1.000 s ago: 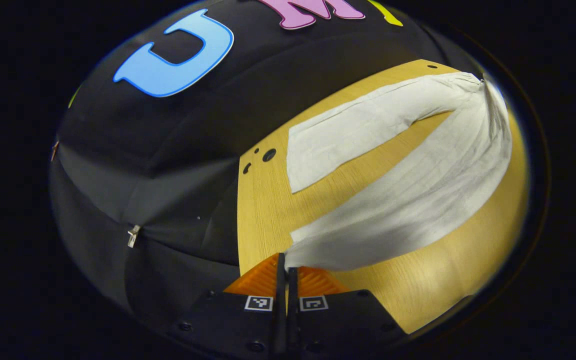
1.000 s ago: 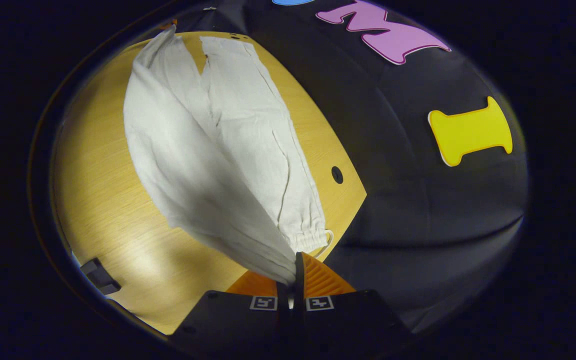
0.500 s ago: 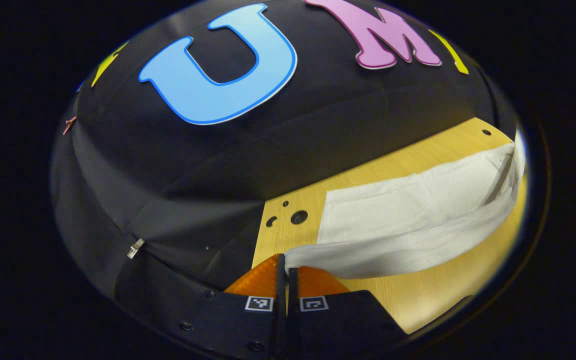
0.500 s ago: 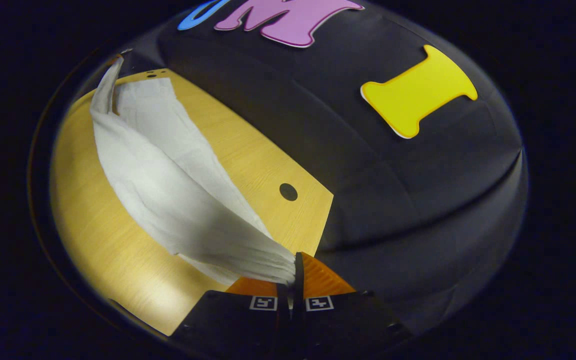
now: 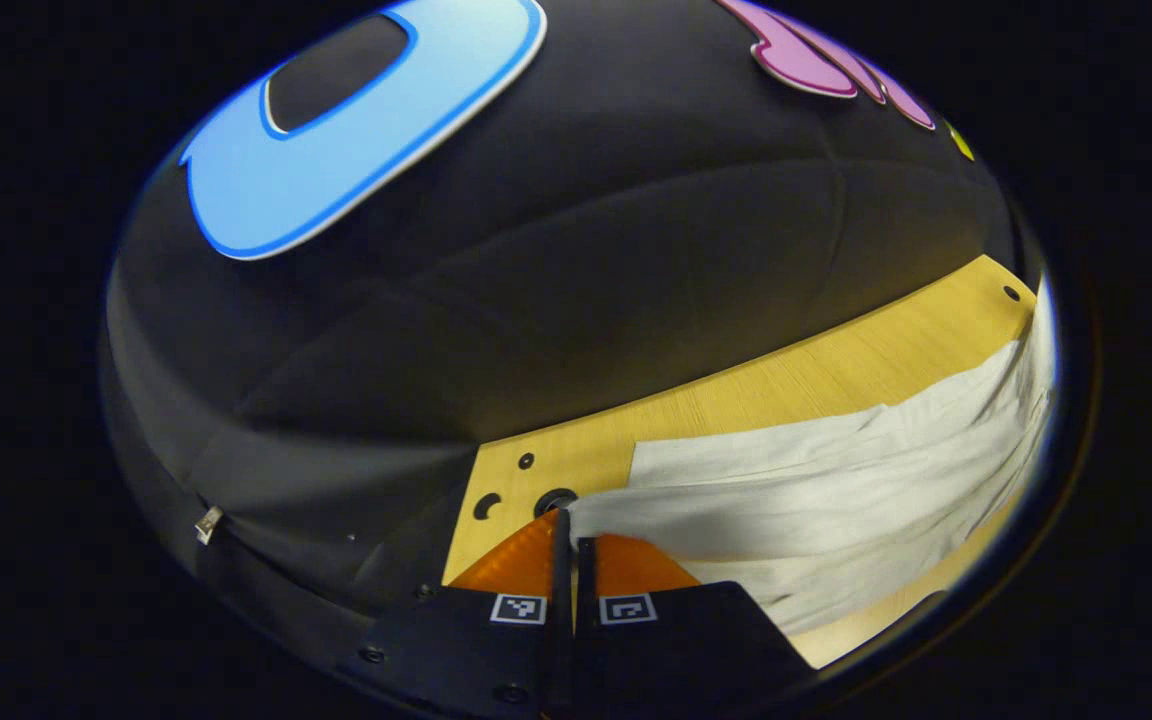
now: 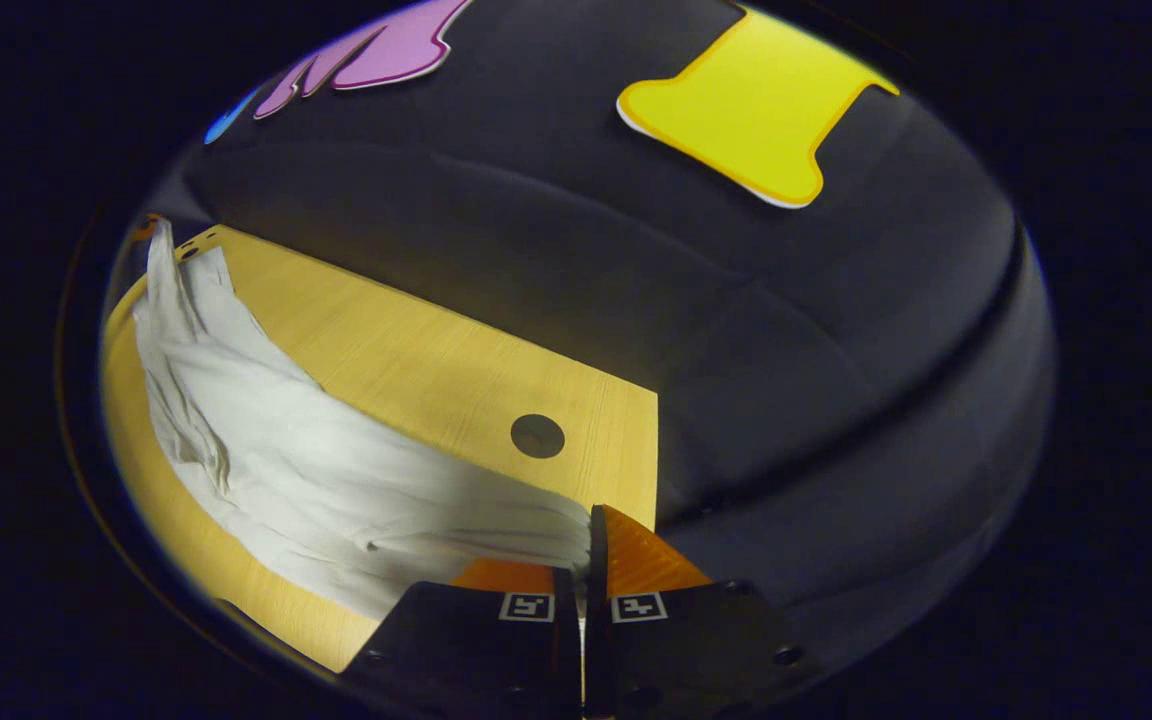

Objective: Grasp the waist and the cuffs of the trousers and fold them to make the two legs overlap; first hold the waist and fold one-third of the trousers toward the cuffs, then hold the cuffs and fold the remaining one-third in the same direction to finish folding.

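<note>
Standing by the booth, this is how things lie, biggest first.

Wall: black cloth (image 5: 576, 260) hangs behind the surface and takes up the upper part of both the left gripper view and the right gripper view.

Surface: light wood (image 6: 416, 360), with its far edge against the cloth; round holes are cut in it near the corners, one (image 6: 537, 436) just beyond the right tongs and a few small ones (image 5: 526, 461) beside the left tongs.

Trousers: pale, whitish cloth (image 5: 836, 490) lies stretched along the surface near its far edge, one leg folded over the other so the two layers overlap, with loose wrinkles along the length. In the right gripper view the same garment (image 6: 316, 480) runs away to the left.

Left tongs: (image 5: 568, 530) closed tight, pinching one end of the trousers between both fingers, low over the surface close to its corner.

Right tongs: (image 6: 588, 535) closed tight as well, both fingers gripping the other end of the trousers, low beside the surface's edge.
</note>
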The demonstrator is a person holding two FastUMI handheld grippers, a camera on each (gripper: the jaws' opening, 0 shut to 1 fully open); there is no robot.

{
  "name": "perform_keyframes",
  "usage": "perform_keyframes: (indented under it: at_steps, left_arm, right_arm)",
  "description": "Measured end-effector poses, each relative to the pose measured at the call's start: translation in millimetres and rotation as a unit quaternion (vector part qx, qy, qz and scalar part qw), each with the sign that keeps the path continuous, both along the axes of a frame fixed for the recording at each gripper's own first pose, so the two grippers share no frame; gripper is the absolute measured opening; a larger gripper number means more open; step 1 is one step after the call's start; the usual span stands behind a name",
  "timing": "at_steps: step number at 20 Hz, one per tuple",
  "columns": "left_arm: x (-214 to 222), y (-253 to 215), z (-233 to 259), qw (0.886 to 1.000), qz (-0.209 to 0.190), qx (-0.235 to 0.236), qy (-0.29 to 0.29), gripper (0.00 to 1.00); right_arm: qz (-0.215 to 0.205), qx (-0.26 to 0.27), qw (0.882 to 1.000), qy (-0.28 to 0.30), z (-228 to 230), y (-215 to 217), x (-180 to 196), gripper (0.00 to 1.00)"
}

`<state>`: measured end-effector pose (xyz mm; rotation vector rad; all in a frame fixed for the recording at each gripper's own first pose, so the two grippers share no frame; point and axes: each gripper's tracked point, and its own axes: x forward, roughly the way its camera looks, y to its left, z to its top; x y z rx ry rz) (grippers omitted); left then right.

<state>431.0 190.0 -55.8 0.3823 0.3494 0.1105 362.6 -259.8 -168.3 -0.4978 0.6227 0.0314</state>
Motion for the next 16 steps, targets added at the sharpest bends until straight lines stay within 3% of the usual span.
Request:
perform_keyframes:
  at_steps: [1, 2, 4, 6, 7, 8, 9, 10, 12, 16]
  left_arm:
    - [8, -3, -8, 1.000, 0.001, 0.002, 0.003, 0.05]
    - [13, -5, -18, 1.000, 0.004, 0.003, 0.008, 0.07]
    - [18, -15, -38, 1.000, 0.004, -0.015, 0.021, 0.07]
    - [16, -21, -46, 0.999, 0.001, -0.042, 0.027, 0.29]
    - [13, -23, -45, 0.998, -0.002, -0.056, 0.025, 0.31]
    - [10, -25, -41, 0.997, -0.004, -0.070, 0.021, 0.51]
    - [3, -30, -36, 0.996, -0.010, -0.085, 0.016, 0.60]
    - [-1, -32, -32, 0.995, -0.015, -0.099, 0.014, 0.76]
    - [-22, -44, -19, 0.990, -0.023, -0.138, 0.002, 0.98]
    - [-66, -60, 8, 0.978, -0.036, -0.199, -0.050, 0.96]
  right_arm:
    - [-0.004, -0.003, 1.000, 0.011, -10, 0, 4, 0.11]
    - [-0.008, -0.003, 1.000, 0.025, -21, 2, 6, 0.06]
    - [-0.025, 0.000, 0.998, 0.051, -47, 0, 7, 0.17]
    - [-0.042, 0.037, 0.996, 0.063, -55, 0, 2, 0.31]
    - [-0.055, 0.062, 0.995, 0.060, -58, 2, 2, 0.40]
    - [-0.068, 0.089, 0.992, 0.054, -56, 3, 0, 0.68]
    - [-0.081, 0.108, 0.990, 0.046, -44, 2, -8, 0.96]
    - [-0.087, 0.125, 0.988, 0.038, -36, -2, -10, 1.00]
    - [-0.107, 0.139, 0.985, 0.003, -21, -10, -24, 0.98]
    - [-0.119, 0.178, 0.976, -0.040, -19, -10, -61, 0.98]
